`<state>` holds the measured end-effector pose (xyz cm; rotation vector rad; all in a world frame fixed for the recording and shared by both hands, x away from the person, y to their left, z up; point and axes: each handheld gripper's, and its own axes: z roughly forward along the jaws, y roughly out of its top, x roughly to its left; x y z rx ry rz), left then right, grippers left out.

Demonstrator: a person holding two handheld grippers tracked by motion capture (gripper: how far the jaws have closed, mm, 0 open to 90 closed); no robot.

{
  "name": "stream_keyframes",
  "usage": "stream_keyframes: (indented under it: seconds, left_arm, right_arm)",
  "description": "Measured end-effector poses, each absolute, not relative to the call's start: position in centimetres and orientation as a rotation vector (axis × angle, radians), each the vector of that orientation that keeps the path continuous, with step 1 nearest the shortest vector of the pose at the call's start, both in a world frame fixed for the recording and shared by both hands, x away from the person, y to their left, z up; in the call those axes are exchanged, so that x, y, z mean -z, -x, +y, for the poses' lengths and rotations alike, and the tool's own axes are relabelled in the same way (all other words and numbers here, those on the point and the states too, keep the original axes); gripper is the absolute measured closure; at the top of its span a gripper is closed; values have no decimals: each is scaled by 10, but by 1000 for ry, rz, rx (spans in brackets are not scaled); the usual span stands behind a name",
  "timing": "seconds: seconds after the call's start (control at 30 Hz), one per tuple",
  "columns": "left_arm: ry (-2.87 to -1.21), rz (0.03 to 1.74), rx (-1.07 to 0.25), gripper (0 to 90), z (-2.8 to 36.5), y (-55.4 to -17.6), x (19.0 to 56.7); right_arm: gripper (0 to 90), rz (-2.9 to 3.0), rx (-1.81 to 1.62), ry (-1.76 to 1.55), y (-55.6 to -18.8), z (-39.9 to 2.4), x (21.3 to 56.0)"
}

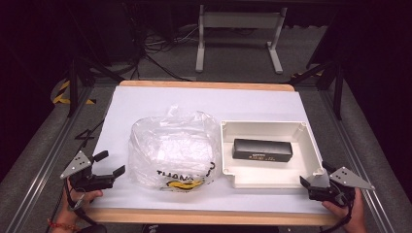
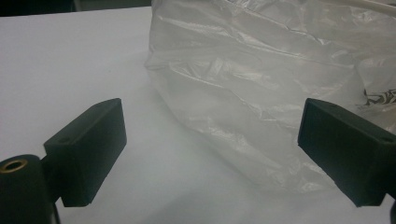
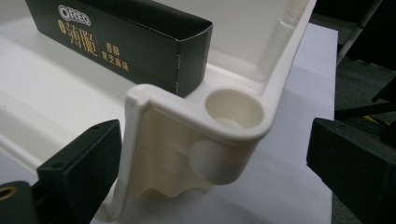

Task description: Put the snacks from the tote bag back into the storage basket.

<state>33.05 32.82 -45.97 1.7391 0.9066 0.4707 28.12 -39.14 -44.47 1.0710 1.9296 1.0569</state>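
A crumpled clear plastic bag [image 1: 172, 150] with black and yellow print lies at the middle of the white-covered table [image 1: 160, 99]. To its right stands a white plastic tray [image 1: 312, 145] holding a black Oreo box [image 1: 262, 150]. My left gripper [image 1: 111, 163] is open at the front left, pointing at the bag, a short way off it. In the left gripper view the bag [image 2: 261, 84] lies ahead between the spread jaws of the left gripper [image 2: 215, 126]. My right gripper [image 1: 314, 174] is open at the tray's front right corner. In the right gripper view the right gripper [image 3: 215, 154] straddles that tray corner [image 3: 233, 112], with the Oreo box [image 3: 121, 42] beyond it.
The table's wooden edge [image 1: 204, 217] runs along the front. Beyond the far edge are a metal table frame [image 1: 238, 29], cables on the floor [image 1: 155, 48] and dark stand legs [image 1: 82, 73] at both sides. Bare white sheet lies behind the bag and tray.
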Motion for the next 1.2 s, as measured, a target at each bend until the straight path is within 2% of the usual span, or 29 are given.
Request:
stream_keyframes:
  seconds: [1.2]
  left_arm:
    - [-1745,924,-469,87,327,-333,460]
  right_arm:
    - [47,1931,-1061,-1068,-281,-391,445]
